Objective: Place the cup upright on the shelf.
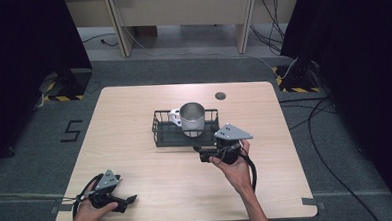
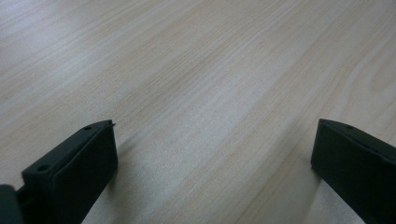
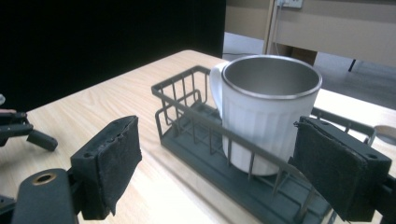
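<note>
Spanning most of the high view, a pale wooden table [image 1: 135, 143] carries everything noted. Landmark: dark wire basket [image 1: 160, 127], set a little beyond the table's middle. 1 white mug [image 1: 192, 118] with steel lining stands upright inside the basket, handle turned to the basket's left end. Right gripper [image 1: 206, 152] sits just on the near side of the basket, held by the right hand [image 1: 234, 164]; its 2 padded jaws stand wide apart, framing the mug [image 3: 266, 112] without touching it. Left gripper [image 1: 128, 199] lies well apart from the basket, toward the near-left table corner, jaws spread over bare wood [image 2: 210, 93], nothing between them.
</note>
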Action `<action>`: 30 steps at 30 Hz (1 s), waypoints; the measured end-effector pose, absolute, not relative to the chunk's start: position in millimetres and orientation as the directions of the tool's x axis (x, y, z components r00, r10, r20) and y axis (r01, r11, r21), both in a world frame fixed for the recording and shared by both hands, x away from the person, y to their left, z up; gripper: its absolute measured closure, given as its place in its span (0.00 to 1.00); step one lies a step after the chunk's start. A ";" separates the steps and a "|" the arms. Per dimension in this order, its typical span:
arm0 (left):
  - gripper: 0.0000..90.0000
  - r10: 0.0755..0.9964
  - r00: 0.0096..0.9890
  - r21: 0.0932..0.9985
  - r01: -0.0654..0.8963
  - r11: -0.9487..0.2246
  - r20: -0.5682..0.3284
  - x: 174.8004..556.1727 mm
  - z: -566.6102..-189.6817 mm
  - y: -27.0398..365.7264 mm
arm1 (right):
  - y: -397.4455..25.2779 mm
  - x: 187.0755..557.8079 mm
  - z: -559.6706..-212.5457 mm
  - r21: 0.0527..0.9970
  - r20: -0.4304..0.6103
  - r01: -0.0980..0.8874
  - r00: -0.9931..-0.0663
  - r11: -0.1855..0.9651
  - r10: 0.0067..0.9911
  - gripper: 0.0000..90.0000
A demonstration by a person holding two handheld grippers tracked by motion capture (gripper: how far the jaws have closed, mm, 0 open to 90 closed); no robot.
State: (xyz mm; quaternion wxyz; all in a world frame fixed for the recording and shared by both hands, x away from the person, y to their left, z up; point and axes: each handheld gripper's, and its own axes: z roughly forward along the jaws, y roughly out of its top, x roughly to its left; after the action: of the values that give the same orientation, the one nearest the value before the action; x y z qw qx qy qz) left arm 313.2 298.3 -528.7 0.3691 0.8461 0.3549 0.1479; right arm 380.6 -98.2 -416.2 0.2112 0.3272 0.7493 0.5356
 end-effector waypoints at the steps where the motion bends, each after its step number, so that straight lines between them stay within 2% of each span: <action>1: 0.00 0.710 0.704 0.729 0.492 -0.476 -0.012 313.2 -528.7 298.3 | -99.2 379.5 -417.3 0.940 0.032 0.266 -0.694 0.214 0.720 0.17; 18: 0.00 0.710 0.704 0.729 0.492 -0.476 -0.012 313.2 -528.7 298.3 | -112.0 358.9 -428.9 0.948 0.070 0.269 -0.698 0.171 0.713 0.17; 30: 0.00 0.710 0.704 0.729 0.491 -0.476 -0.012 313.2 -528.7 298.3 | -115.9 345.1 -445.9 0.943 0.069 0.281 -0.694 0.181 0.717 0.17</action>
State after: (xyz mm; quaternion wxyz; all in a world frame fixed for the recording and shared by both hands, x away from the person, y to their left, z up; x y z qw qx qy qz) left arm 313.2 298.3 -528.7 0.3690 0.8462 0.3548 0.1479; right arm 345.1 -115.9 -445.9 0.2002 0.3364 0.7418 0.5446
